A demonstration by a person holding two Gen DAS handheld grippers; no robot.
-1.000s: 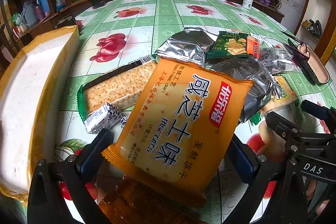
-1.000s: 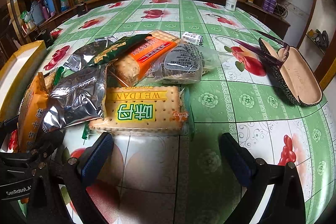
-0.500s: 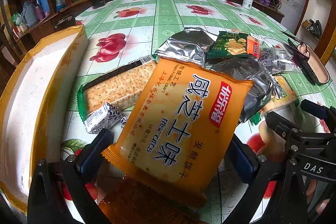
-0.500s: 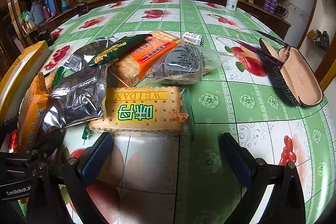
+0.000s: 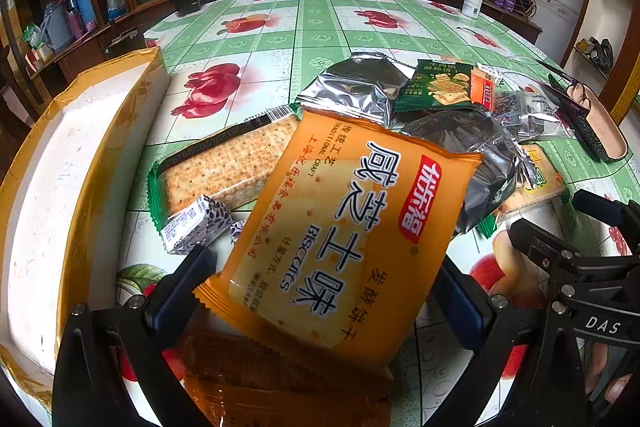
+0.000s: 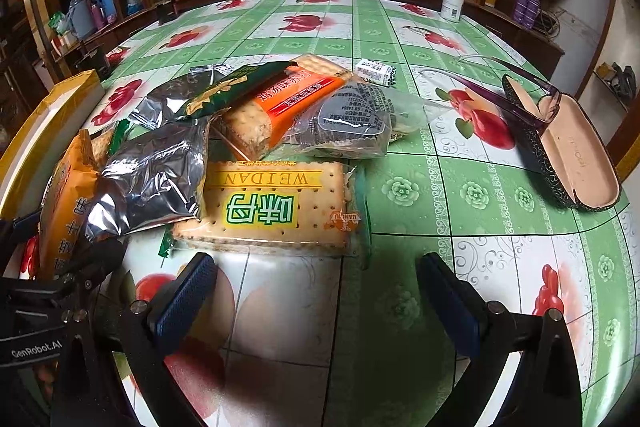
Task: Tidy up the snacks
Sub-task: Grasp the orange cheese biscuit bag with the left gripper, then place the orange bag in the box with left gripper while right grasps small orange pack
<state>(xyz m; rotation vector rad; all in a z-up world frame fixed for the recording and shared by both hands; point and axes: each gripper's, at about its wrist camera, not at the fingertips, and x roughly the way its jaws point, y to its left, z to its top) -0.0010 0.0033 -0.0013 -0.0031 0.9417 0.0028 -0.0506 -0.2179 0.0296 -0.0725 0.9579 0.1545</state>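
**Orange biscuit pack between the left fingers**

Biscuits first: my left gripper [image 5: 324,291] has the orange biscuit pack [image 5: 348,231] lying tilted between its blue pads. The pack fills the gap, but I cannot tell whether the pads actually press on it. At 9 o'clock in the left wrist view sits the white foam box [image 5: 60,187] with yellow tape along its rim, just beside the snack pile. A clear-wrapped cracker pack [image 5: 228,163] and a small patterned packet [image 5: 196,225] lie at 10 o'clock of the orange pack.

My right gripper [image 6: 316,303] hangs spread wide over bare tablecloth [image 6: 500,211], pinching nothing. At its 12 o'clock, just beyond the fingertips, lies the WEIDAN cracker pack [image 6: 268,207], with a silver foil bag [image 6: 152,179] at 10 o'clock and an open glasses case [image 6: 568,155] at 2 o'clock.
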